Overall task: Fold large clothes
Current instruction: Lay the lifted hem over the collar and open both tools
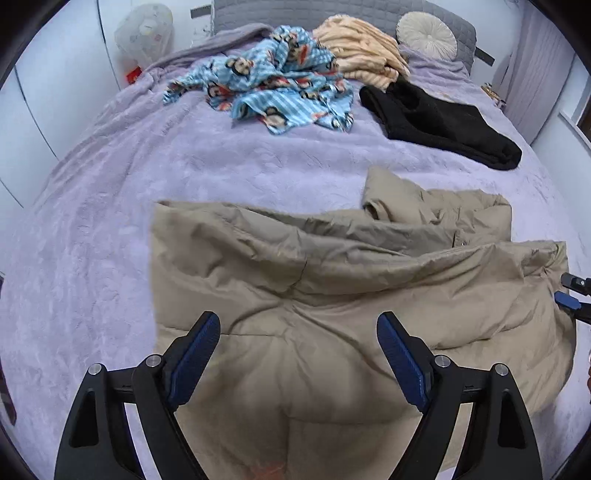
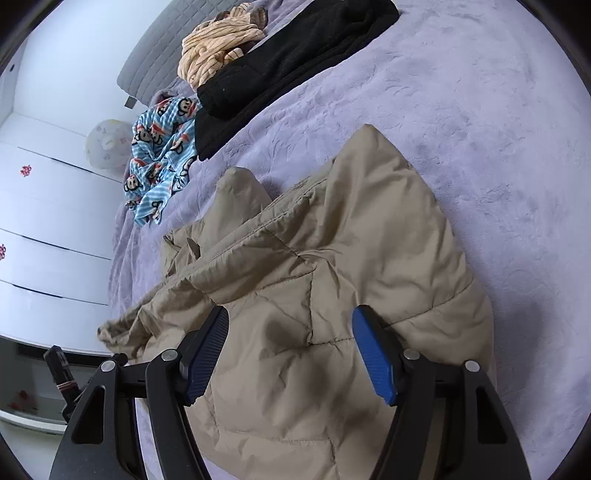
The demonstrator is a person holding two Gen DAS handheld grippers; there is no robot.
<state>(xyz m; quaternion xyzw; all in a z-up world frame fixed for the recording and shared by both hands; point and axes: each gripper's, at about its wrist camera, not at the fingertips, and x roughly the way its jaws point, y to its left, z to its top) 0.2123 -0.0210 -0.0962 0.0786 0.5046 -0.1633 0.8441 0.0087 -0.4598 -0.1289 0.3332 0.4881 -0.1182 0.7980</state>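
Note:
A tan puffer jacket point(image 1: 332, 280) lies crumpled on the lilac bed cover point(image 1: 110, 221), partly folded over itself. My left gripper point(image 1: 298, 325) is open just above the jacket's near part, holding nothing. My right gripper point(image 2: 290, 321) is open over the jacket point(image 2: 332, 258) at its other end, jaws wide and empty. The right gripper's tips also show at the right edge of the left wrist view point(image 1: 570, 295).
Further up the bed lie a blue cartoon-print garment point(image 1: 273, 88), a striped peach garment point(image 1: 362, 48) and a black garment point(image 1: 439, 122). A round white cushion point(image 1: 426, 35) leans on the grey headboard point(image 1: 258, 14). White wardrobe doors point(image 2: 48, 206) stand beside the bed.

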